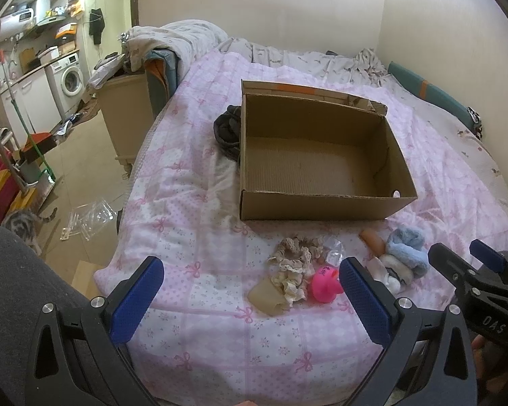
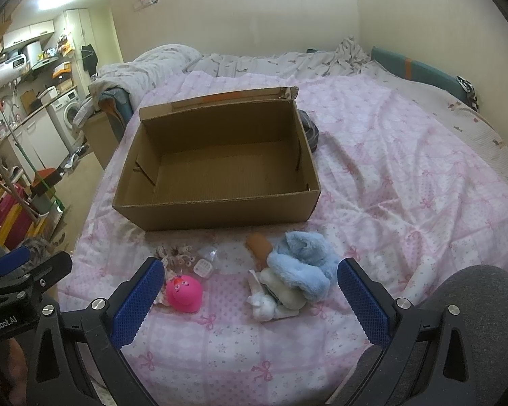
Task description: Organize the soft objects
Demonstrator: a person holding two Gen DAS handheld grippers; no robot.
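Observation:
An open cardboard box (image 1: 321,199) (image 2: 220,206) with nothing inside it stands on the pink bedspread. In front of it lie a pink rubber toy (image 1: 325,284) (image 2: 184,292), lace scrunchies (image 1: 296,260) (image 2: 176,257), a tan soft piece (image 1: 266,299), a blue fluffy cloth (image 1: 406,248) (image 2: 304,260) on white socks (image 2: 271,301), and a brown item (image 2: 259,247). My left gripper (image 1: 250,299) hovers open near the scrunchies and the toy. My right gripper (image 2: 249,299) hovers open over the socks and blue cloth. Neither holds anything.
A dark garment (image 1: 227,128) lies behind the box's far corner. A small clear plastic piece (image 2: 205,267) sits by the toy. The bed's left edge drops to a cluttered floor with a cat (image 1: 22,225). A wall and teal headboard (image 2: 423,71) bound the right.

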